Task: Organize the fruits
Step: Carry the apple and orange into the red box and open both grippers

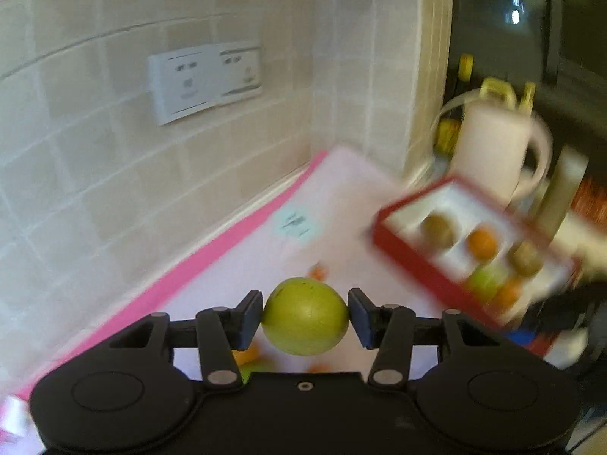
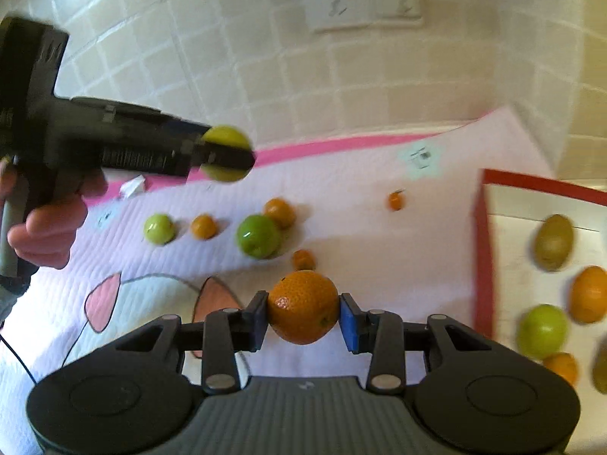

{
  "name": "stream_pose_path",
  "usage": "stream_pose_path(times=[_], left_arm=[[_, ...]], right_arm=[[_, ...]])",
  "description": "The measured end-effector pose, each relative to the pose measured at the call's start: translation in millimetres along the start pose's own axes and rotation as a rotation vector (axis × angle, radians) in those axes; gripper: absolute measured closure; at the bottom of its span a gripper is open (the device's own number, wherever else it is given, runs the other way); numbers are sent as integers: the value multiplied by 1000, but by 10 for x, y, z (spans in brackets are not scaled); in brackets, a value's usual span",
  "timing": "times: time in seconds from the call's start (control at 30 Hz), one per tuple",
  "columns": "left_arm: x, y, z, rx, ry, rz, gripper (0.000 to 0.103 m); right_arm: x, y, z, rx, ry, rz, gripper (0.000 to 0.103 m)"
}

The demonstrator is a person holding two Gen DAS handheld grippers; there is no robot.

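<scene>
My left gripper [image 1: 305, 316] is shut on a green apple [image 1: 305, 316], held above the mat. From the right wrist view the same left gripper [image 2: 227, 155] shows at the upper left, clamped on that apple [image 2: 227, 137], with a hand [image 2: 45, 223] on its handle. My right gripper [image 2: 303, 307] is shut on an orange [image 2: 303, 307], lifted off the mat. A red-rimmed box [image 2: 483, 258] with white compartments lies to the right; it holds a kiwi [image 2: 554, 242], an orange [image 2: 588, 294] and a green apple [image 2: 542, 331]. The box [image 1: 417, 265] appears blurred in the left wrist view.
On the pink-edged white mat [image 2: 379, 265] lie two green apples [image 2: 258, 236] [image 2: 159, 228] and several small oranges [image 2: 203, 226]. A tiled wall with sockets [image 1: 205, 81] runs behind. A white kettle [image 1: 493, 151] stands past the box, at the mat's far right corner.
</scene>
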State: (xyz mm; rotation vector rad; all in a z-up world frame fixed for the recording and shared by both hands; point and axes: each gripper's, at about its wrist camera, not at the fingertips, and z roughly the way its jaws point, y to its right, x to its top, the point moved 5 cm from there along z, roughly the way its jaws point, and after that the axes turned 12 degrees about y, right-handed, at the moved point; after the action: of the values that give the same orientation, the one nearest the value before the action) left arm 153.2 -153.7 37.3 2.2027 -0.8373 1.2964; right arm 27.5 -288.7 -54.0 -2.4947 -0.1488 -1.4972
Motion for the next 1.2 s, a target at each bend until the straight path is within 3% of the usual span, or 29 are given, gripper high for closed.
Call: stream_pose_path(times=[0.1, 0.23, 0.37, 0.5, 0.67, 0.83, 0.97, 1.2], left_arm=[[293, 226, 193, -70, 35, -99, 43], [468, 698, 576, -140, 14, -108, 43], [438, 1165, 1132, -186, -81, -72, 43], [245, 1420, 1675, -158, -208, -4, 43], [53, 1544, 2111, -160, -331, 3, 43], [-78, 1649, 2310, -132, -410, 62, 43], [-179, 1680, 2421, -119, -445, 101, 43], [-240, 1695, 2474, -115, -460, 124, 43]], right_arm=[[6, 273, -264, -69, 37, 40, 62], [-55, 763, -575, -181, 54, 104, 62], [-159, 1271, -764, -273, 35, 171, 62], [-260, 1633, -791, -337, -20, 193, 62], [-329, 1899, -632, -311, -88, 227, 62], [-411, 2027, -441, -269, -193, 221, 62], [-482, 2105, -386, -184, -255, 306, 62], [-589, 2145, -197, -191, -370, 267, 62]])
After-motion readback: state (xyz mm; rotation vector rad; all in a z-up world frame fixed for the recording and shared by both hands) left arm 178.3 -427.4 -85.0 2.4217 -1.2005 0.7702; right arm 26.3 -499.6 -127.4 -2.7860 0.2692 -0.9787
